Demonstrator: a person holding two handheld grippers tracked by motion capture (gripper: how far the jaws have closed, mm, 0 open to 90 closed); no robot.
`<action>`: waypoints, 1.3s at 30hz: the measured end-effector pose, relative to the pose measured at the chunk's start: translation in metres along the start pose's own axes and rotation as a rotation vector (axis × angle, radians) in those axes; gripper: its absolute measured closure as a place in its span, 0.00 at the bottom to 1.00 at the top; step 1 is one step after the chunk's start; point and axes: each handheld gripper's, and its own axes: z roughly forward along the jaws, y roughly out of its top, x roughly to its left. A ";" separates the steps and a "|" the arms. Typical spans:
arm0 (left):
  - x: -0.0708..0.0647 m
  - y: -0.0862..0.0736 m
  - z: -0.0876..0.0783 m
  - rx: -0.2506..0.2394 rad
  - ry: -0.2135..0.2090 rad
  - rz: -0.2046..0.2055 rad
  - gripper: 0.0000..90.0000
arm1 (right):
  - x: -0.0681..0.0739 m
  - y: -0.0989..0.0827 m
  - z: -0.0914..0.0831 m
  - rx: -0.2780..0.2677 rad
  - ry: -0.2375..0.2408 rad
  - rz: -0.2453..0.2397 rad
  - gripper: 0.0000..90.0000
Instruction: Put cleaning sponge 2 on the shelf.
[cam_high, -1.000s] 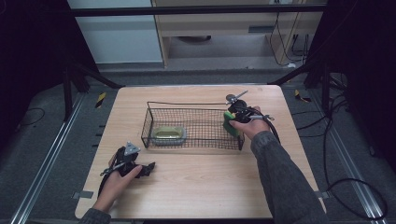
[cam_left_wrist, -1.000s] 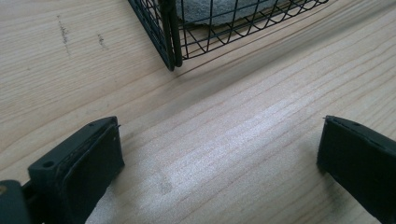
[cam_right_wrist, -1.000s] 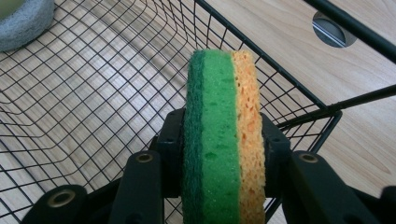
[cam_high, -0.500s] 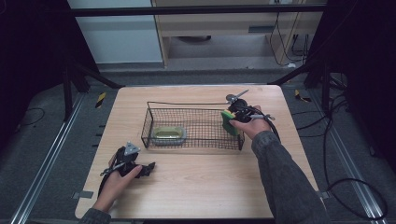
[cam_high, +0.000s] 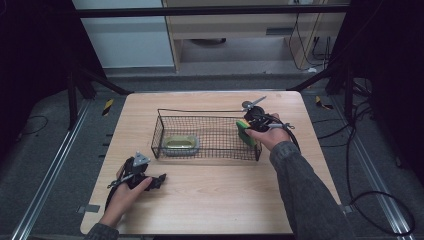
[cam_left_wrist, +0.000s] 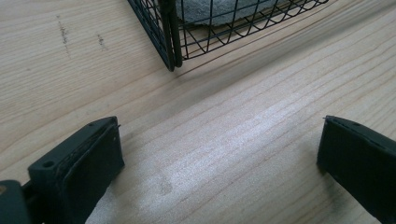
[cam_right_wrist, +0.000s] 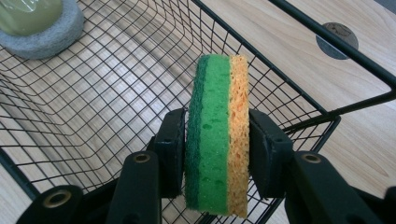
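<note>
My right gripper (cam_high: 251, 128) is shut on a green and yellow sponge (cam_high: 244, 132), holding it on edge at the right end of a black wire basket (cam_high: 207, 113). In the right gripper view the pads squeeze the sponge (cam_right_wrist: 215, 88) from both sides, above the basket's mesh floor and just inside its rim (cam_right_wrist: 359, 105). My left gripper (cam_high: 158, 181) lies on the wooden table (cam_high: 215, 200) in front of the basket's left corner. Its jaws stand wide open over bare wood (cam_left_wrist: 222, 140), with the basket's corner (cam_left_wrist: 168, 37) just beyond.
A greenish block on a grey pad (cam_high: 180, 144) lies in the left part of the basket, at the far end (cam_right_wrist: 37, 23) in the right gripper view. A grey round cap (cam_right_wrist: 337, 41) is set in the tabletop past the basket. Cables trail off the table's right side.
The right hand with the sponge has shifted very slightly at the basket's right end. The left hand and its gripper have stayed put.
</note>
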 end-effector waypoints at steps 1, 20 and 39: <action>0.000 0.000 0.000 0.000 0.000 0.000 0.00 | 0.001 0.000 -0.001 -0.003 0.002 0.003 0.67; 0.000 0.000 0.000 0.000 0.000 0.001 0.00 | 0.012 0.000 -0.003 -0.008 0.034 -0.020 0.65; 0.000 0.000 0.000 0.000 0.000 0.001 0.00 | 0.029 0.010 0.005 0.004 0.074 -0.005 0.49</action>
